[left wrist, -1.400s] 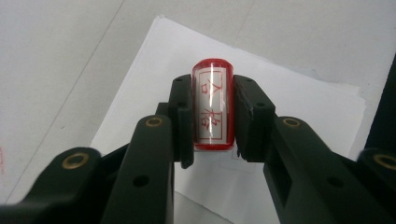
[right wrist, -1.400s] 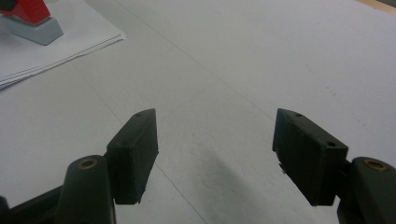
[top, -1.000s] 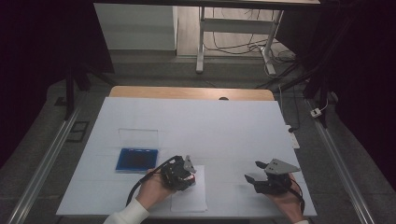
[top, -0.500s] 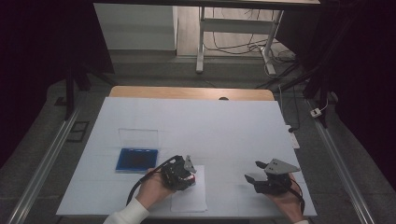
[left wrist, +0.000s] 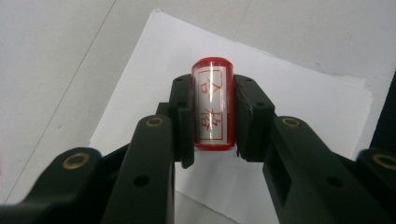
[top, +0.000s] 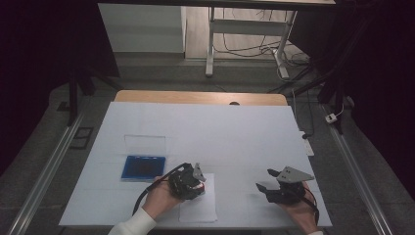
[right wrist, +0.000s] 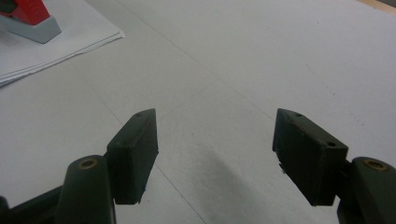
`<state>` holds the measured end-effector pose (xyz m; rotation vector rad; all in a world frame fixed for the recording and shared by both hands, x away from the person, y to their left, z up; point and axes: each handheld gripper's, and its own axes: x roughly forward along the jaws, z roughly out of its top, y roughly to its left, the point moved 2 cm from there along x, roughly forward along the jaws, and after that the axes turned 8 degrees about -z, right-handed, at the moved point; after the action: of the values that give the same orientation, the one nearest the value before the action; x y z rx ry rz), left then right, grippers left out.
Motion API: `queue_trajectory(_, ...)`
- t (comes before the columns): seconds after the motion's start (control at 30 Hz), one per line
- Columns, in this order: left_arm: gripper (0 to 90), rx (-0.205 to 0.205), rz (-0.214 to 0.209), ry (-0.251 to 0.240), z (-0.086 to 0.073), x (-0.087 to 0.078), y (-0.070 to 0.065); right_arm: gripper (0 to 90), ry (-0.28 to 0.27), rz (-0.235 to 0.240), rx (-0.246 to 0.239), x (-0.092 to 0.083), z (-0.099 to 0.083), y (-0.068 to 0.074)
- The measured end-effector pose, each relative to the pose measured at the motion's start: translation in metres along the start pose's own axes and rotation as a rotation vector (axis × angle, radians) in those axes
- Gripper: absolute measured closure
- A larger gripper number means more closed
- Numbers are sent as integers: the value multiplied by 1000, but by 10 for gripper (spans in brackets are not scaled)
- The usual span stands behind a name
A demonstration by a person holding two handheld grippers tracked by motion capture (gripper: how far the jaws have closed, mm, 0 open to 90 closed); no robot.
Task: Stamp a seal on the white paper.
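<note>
Where the white-covered table (top: 235, 132) begins at its left side, a clear plastic lid (top: 144, 145) lies flat just behind a flat blue rectangular ink-pad case (top: 142, 167), the 2 touching or nearly so; I cannot tell which. Just right of the case, the person's left hand (top: 159, 198), in a white sleeve (top: 131, 225), holds the left gripper (top: 195, 182) over a small white sheet of paper (top: 198, 208) lying near the table's front edge. In the left gripper view, that gripper (left wrist: 212, 112) has its 2 black jaws pressed in on either side of a red cylindrical stamp with a white label bearing red characters (left wrist: 212, 105), which sits upright between the pads with its red top end facing the camera and the sheet of paper (left wrist: 303, 102) beneath it. Whether the stamp's lower end touches the sheet cannot be told. Well apart to the right, the person's right hand (top: 298, 213) holds the right gripper (top: 266, 181) low over bare table, near the front edge. In the right gripper view, this gripper (right wrist: 215, 140) has its jaws spread wide with nothing between them, just the white table surface (right wrist: 261, 60), while at the far upper left the paper's corner (right wrist: 56, 51) and a red and grey part of the other gripper (right wrist: 30, 18) appear.
</note>
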<state>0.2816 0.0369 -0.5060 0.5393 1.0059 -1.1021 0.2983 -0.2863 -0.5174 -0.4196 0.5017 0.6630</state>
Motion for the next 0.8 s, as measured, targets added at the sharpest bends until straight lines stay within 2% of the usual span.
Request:
queue_trajectory(0.17,709,-6,-8,-13,-1,0,1,307,5,-1,-2,0,0,0)
queue_trajectory(0.23,709,-3,7,-10,-1,0,-1,306,-5,3,4,0,1,0)
queue_trajectory(0.6,706,7,26,-9,-1,0,-4,307,6,-6,-1,-1,0,-1)
queue_trajectory(0.77,702,-7,10,-42,-2,-5,-1,307,-2,0,4,-2,0,-1)
queue_trajectory(0.8,702,-6,21,-49,-2,-5,0,306,-7,-1,5,-2,-1,-1)
